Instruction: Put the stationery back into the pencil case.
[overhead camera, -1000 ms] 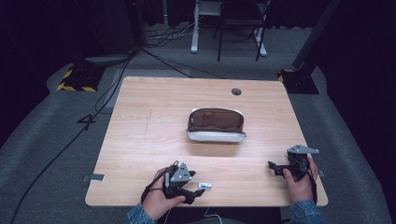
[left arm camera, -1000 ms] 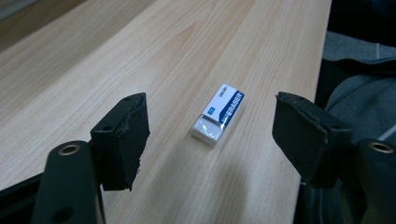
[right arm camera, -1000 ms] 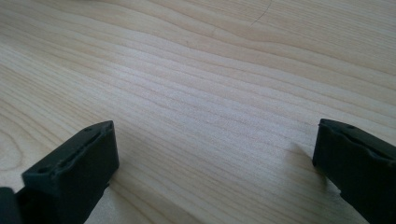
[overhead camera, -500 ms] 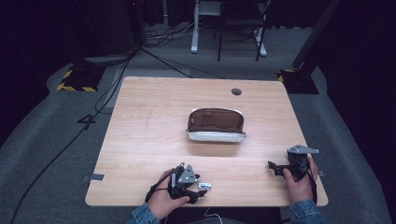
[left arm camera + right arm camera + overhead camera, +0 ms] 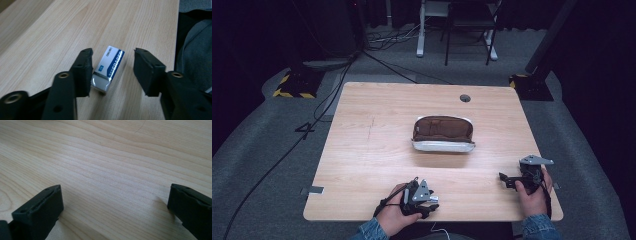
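A white eraser [image 5: 108,68] in a blue and white sleeve lies on the wooden table [image 5: 377,150] near its front edge. My left gripper [image 5: 112,71] is open around it, one jaw touching its left side, the other jaw apart from it. In the high view the left gripper [image 5: 430,201] sits at the front edge with the eraser [image 5: 433,199] at its tip. My right gripper [image 5: 506,178] rests open at the front right, and the right gripper view shows bare wood between its jaws [image 5: 113,202]. An open brown pencil case [image 5: 443,133] with a white rim lies mid-table.
A round cable hole [image 5: 465,98] sits near the table's far edge. Beyond the table are a chair [image 5: 469,25], cables on the grey floor [image 5: 272,150] and a yellow-black striped base [image 5: 292,82]. The person's lap shows beside the front edge [image 5: 195,50].
My left gripper has slid a little to the right along the front edge, closing in on the eraser. The right gripper has stayed put.
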Action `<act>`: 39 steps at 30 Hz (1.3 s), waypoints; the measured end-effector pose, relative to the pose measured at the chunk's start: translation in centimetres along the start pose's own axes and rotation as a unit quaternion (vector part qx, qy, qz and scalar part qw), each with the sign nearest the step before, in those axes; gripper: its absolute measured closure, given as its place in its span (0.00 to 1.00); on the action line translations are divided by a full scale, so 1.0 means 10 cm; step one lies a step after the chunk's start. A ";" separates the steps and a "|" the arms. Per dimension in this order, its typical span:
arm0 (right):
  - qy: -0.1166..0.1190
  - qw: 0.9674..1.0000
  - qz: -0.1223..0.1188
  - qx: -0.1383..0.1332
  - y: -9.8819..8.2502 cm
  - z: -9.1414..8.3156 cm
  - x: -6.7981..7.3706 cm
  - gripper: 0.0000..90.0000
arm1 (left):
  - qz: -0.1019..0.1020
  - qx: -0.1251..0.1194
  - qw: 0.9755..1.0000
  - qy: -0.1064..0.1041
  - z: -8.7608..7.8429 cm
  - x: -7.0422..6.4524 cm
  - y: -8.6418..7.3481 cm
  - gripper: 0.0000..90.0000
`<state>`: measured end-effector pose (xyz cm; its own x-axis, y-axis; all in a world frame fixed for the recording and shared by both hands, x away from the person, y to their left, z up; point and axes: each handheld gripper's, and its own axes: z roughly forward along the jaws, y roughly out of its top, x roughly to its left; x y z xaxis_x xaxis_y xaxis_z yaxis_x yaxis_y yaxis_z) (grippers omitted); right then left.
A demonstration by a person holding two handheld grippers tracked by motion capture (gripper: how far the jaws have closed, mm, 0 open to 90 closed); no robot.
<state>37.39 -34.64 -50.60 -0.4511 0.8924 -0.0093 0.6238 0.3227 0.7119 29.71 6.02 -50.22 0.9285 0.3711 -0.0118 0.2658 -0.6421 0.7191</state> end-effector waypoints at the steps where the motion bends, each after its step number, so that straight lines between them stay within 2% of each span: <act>1: 0.000 1.000 0.000 0.000 0.00 0.00 0.00 0.01 | 0.001 -0.001 1.000 -0.002 0.00 0.01 0.00 0.65; 5: 0.000 1.000 0.000 0.000 0.00 0.00 0.00 0.01 | -0.004 0.001 1.000 0.000 -0.03 0.03 -0.01 0.79; 16: 0.000 1.000 0.000 0.000 0.00 0.00 0.00 0.01 | -0.001 0.003 1.000 -0.011 -0.05 0.02 0.00 0.81; 19: 0.000 1.000 0.000 0.000 0.00 0.00 0.00 0.01 | -0.007 -0.014 1.000 -0.018 -0.13 0.00 0.05 0.81; 25: 0.000 1.000 -0.001 -0.001 0.00 0.00 0.00 0.01 | -0.016 -0.018 1.000 -0.017 -0.23 0.02 0.13 0.81; 34: 0.000 1.000 -0.001 -0.001 0.00 0.00 0.00 0.01 | -0.018 -0.034 0.999 -0.033 -0.43 0.07 0.31 0.81; 39: -0.001 1.000 0.000 0.000 0.00 0.00 0.00 0.01 | -0.016 -0.041 0.999 -0.020 -0.55 0.13 0.41 0.81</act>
<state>37.37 -34.62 -50.59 -0.4501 0.8929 -0.0111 0.6235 0.3231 0.7119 30.60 7.58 -43.49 0.9302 0.3617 -0.0626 0.2747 -0.5729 0.7722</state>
